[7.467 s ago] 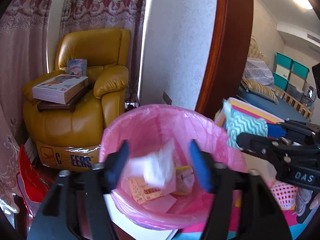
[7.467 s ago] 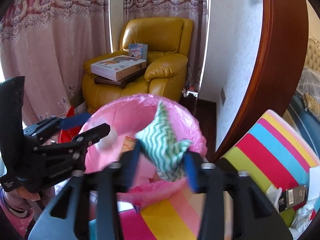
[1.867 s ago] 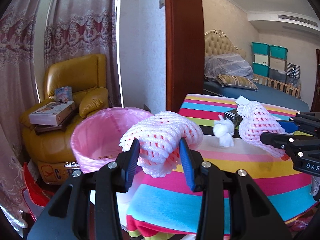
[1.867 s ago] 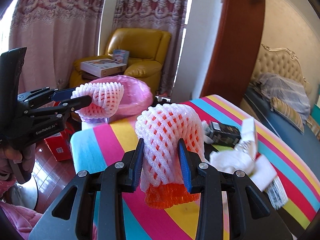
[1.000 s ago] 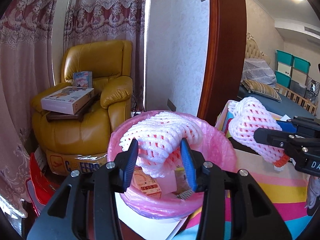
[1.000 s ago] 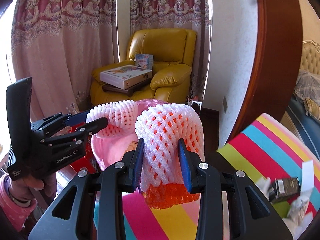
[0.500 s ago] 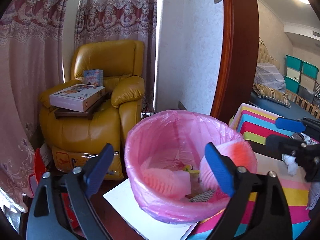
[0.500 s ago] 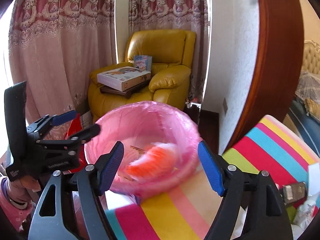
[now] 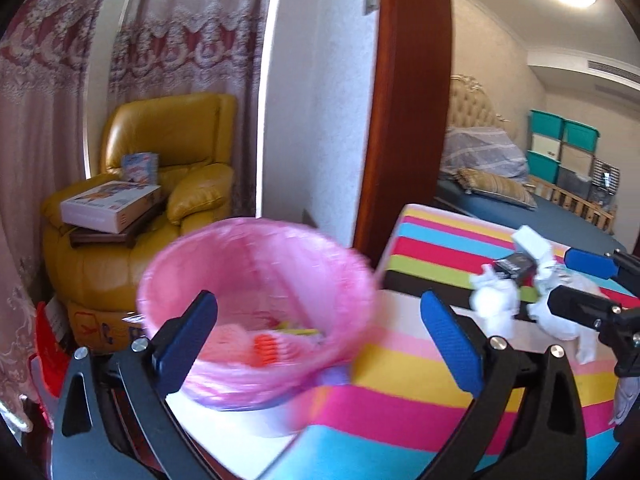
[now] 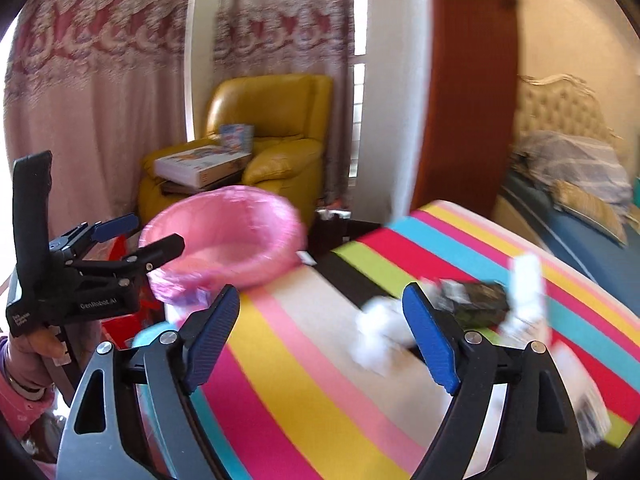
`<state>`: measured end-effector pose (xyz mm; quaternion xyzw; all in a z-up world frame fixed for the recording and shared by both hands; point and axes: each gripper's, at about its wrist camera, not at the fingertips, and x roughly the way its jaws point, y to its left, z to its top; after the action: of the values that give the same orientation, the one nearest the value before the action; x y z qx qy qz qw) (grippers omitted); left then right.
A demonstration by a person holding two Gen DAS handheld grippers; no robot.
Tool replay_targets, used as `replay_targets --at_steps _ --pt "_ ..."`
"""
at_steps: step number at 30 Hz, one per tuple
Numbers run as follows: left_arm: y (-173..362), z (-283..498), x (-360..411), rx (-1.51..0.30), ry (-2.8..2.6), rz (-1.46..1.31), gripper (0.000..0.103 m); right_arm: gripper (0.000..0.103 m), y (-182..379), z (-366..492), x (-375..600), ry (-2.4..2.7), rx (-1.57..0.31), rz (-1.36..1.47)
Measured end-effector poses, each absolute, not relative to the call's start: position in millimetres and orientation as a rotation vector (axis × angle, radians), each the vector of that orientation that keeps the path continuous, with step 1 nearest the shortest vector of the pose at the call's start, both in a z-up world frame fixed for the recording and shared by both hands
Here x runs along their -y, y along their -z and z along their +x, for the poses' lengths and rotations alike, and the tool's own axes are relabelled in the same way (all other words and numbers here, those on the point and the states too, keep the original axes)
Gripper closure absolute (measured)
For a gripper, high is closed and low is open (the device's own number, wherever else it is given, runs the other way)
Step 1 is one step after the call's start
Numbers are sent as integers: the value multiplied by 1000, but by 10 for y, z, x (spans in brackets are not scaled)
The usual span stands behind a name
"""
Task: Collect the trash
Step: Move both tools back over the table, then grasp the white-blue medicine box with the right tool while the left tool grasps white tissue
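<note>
The pink-lined trash bin [image 9: 256, 264] stands beside the striped table [image 9: 440, 360]; foam fruit nets [image 9: 268, 346] and other scraps lie inside it. My left gripper [image 9: 320, 336] is near the bin's front, its jaws still opening with nothing between them. My right gripper [image 10: 320, 332] is over the striped table [image 10: 320, 380], its jaws also still opening and empty. Crumpled white paper [image 10: 376, 344], a dark box [image 10: 476, 308] and white scraps [image 10: 528, 280] lie ahead of it. The same litter, white paper [image 9: 494, 306] and dark box [image 9: 516, 268], shows in the left wrist view by the right gripper's fingers [image 9: 588, 264].
A yellow armchair [image 9: 160, 160] with a flat box [image 9: 108, 206] stands behind the bin, by the curtains. A wooden door frame [image 9: 412, 100] rises past the table, with a bed [image 9: 500, 184] beyond. A red bag [image 9: 46, 344] sits on the floor at left.
Both grippers opened and let their foam nets fall into the bin. Both views have since swung right, from the bin toward the striped table and its litter.
</note>
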<state>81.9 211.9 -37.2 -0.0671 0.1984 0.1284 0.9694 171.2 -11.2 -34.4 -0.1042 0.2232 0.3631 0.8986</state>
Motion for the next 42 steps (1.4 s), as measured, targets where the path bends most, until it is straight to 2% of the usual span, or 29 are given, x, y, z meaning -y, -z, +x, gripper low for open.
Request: replay_targets --at_steps 8,15,19,28,31,33,34,36,42 --pt "507 1237 -1252 -461 -99 -93 4 24 455 1997 1424 -461 -498 -48" --pt "739 1530 -828 -558 -58 -9 5 24 825 2351 2290 -217 -608 -6" --pt "790 1602 -830 -592 -19 -21 5 24 988 2577 2477 -171 -715 41" --pt "855 1695 -826 -661 -13 -27 5 24 1106 2864 2266 -196 -794 -37" --pt "866 1708 -796 -663 -15 -17 5 33 1133 2871 2259 -208 -814 -50" --pt "864 1694 -802 -664 -12 -18 5 49 1157 2921 2209 -220 -849 -61" --pt "863 1687 -806 -662 -10 -20 5 50 1172 2940 2195 -226 -860 -65" --pt "856 1677 -816 -657 -5 -27 5 64 1150 2918 2177 -236 -849 -70" --pt "847 1674 -781 -661 -13 -14 5 71 1066 2791 2122 -243 -779 -102"
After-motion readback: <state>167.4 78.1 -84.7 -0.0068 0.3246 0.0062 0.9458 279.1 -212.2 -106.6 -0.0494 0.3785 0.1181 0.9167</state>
